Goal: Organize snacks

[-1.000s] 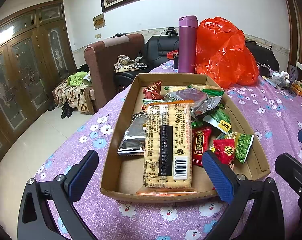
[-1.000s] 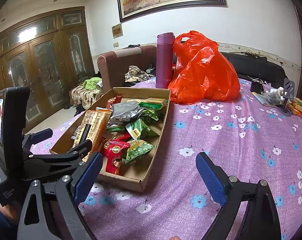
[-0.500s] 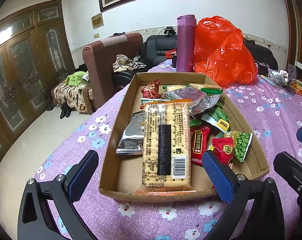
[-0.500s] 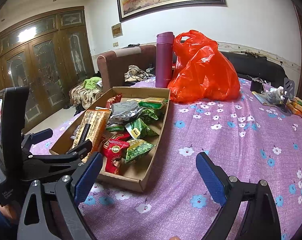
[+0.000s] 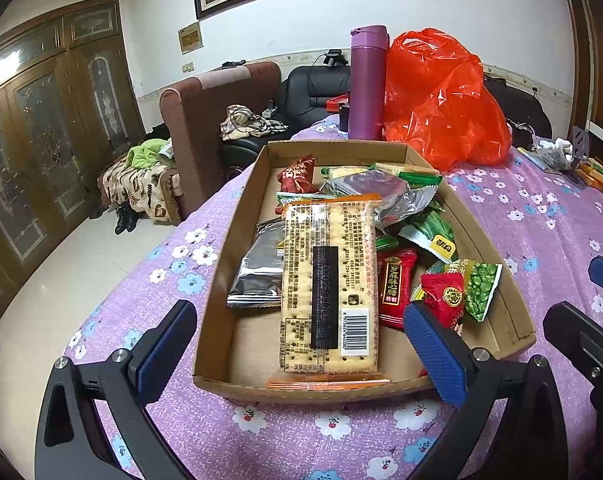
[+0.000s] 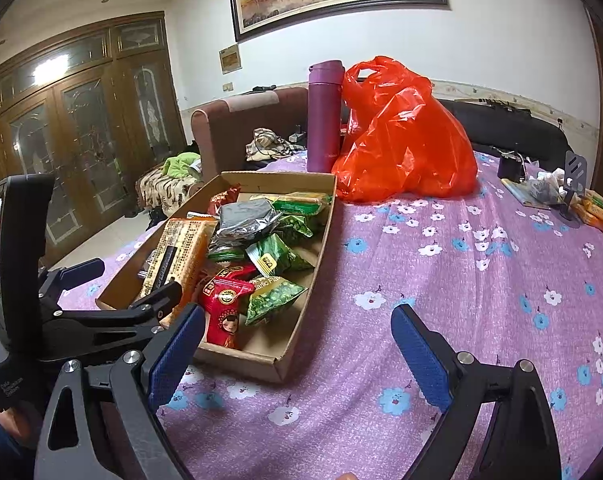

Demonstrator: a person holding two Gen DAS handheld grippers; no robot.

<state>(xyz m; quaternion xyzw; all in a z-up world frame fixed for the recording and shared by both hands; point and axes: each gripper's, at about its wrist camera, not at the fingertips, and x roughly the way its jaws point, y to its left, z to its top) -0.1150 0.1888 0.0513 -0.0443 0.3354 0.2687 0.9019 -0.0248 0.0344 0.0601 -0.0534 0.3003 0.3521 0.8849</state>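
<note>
Though wide apart, left gripper (image 5: 301, 344) empty.

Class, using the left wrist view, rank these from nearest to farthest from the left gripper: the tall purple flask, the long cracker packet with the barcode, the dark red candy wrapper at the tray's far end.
1. Long cracker packet: tray's near end.
2. Dark red candy wrapper: far left corner.
3. Tall purple flask: beyond the tray.

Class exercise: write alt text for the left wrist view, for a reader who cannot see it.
An open left tool hovers before a cardboard tray of snacks, a long cracker packet lying foremost. The tray sits on a purple floral tablecloth, with a purple flask and orange bag behind.
</note>
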